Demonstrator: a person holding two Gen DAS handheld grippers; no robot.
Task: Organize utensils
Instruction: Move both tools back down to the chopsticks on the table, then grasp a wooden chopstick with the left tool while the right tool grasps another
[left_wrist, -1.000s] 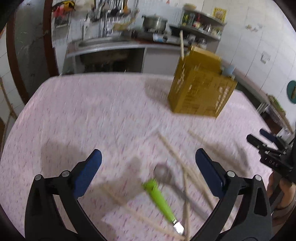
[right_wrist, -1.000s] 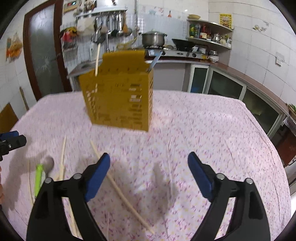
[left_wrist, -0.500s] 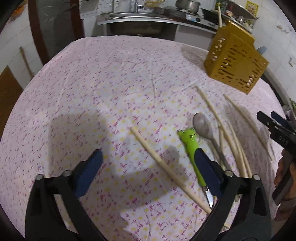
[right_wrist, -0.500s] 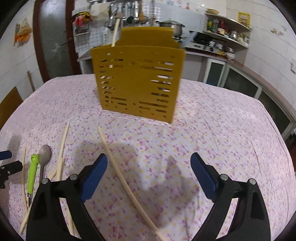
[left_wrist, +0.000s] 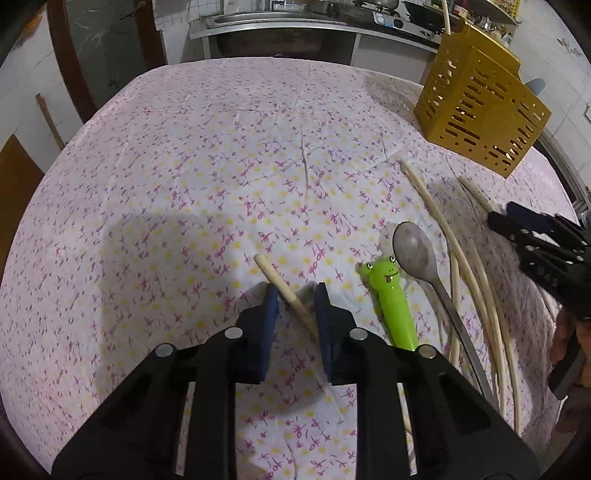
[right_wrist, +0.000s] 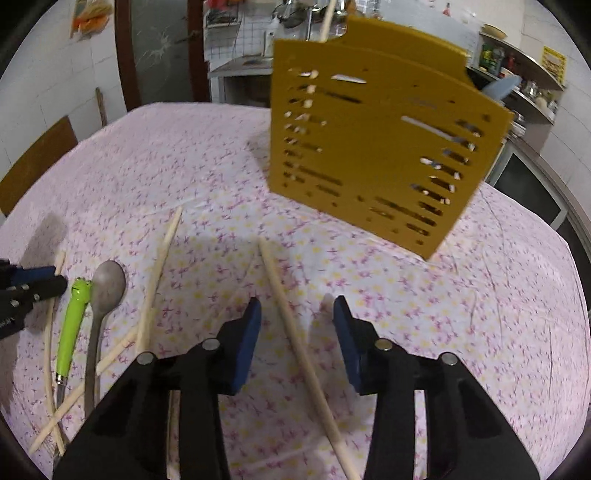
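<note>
Through the left wrist camera, my left gripper has just been closing. Its fingers now stand narrow around a chopstick lying on the surface. The stick runs slantwise through the gap, its blunt end just past the fingertips. I cannot tell whether the pads press it yet; a sliver of cloth shows on the left side. Just right of the fingers lies a green frog-headed tool, with a spoon beside it and loose chopsticks beyond. The yellow caddy stands far ahead to the right. The right gripper comes in from the right edge over those sticks.

Through the right wrist camera, my right gripper has also just been closing, but its fingers are still spread. A second chopstick lies between them, nearer the left finger, with clear cloth either side, so nothing is pinched. The caddy stands straight ahead, upright, a stick poking from its top. Left of the fingers are another chopstick, the spoon and the frog tool, with the left gripper at the left edge.
</note>
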